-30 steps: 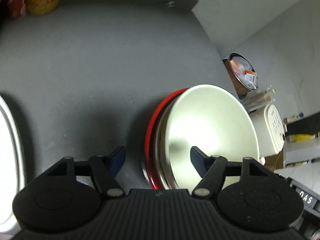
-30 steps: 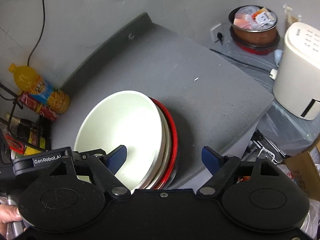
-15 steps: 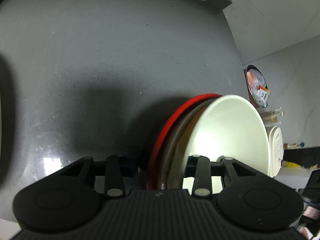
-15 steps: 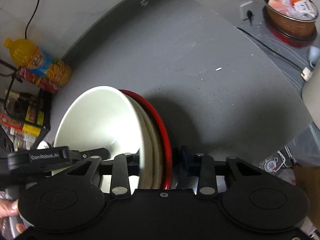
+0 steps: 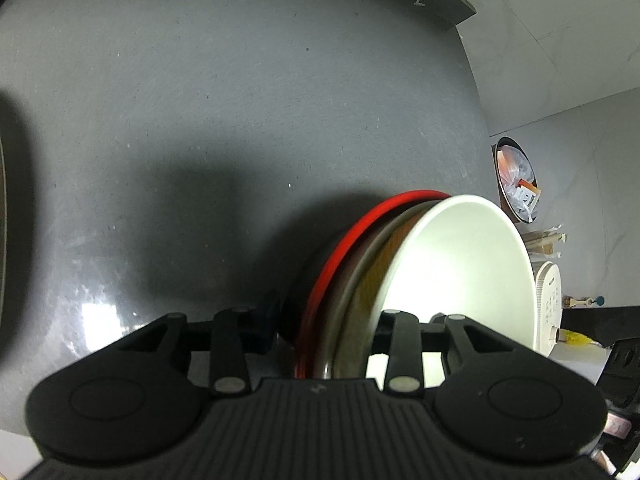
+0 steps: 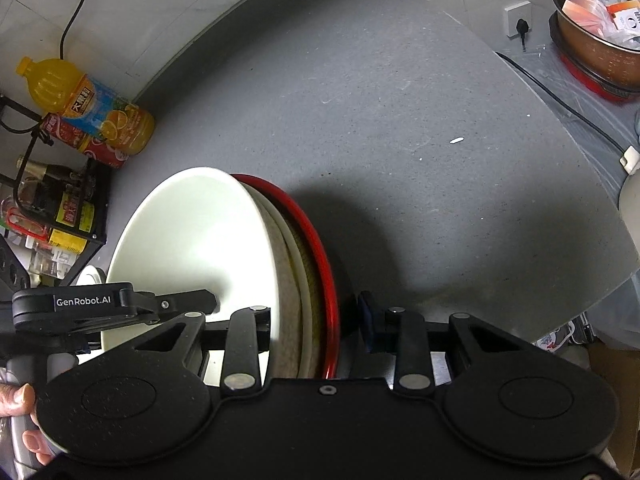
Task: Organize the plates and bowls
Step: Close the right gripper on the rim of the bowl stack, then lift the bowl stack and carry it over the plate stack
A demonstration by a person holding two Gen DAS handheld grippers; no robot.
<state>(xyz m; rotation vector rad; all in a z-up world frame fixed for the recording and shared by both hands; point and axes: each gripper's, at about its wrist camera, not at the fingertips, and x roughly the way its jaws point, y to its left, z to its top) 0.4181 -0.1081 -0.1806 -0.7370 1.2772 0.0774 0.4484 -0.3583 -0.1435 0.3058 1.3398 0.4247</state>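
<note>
A nested stack of bowls [image 5: 460, 272] has a white bowl on top, beige and brown ones under it and a red-rimmed one [image 5: 352, 240] at the bottom. It hangs above the grey counter [image 5: 240, 100]. My left gripper [image 5: 326, 320] is shut on its rim from one side. My right gripper [image 6: 316, 320] is shut on the stack [image 6: 192, 240] from the opposite side, one finger inside the white bowl, one outside the red rim [image 6: 316, 232]. The left gripper [image 6: 120, 304] shows in the right wrist view.
An orange juice bottle [image 6: 88, 100] and a red can [image 6: 80, 140] lie at the counter's back left, beside a black wire rack [image 6: 52, 208]. A pot with packets [image 6: 596, 24], a wall socket [image 6: 518, 20] and a white appliance [image 5: 548, 308] stand right of the counter.
Both grippers have closed on the stack of bowls from opposite sides. The stack now stands clear of the counter and both cameras look more steeply down.
</note>
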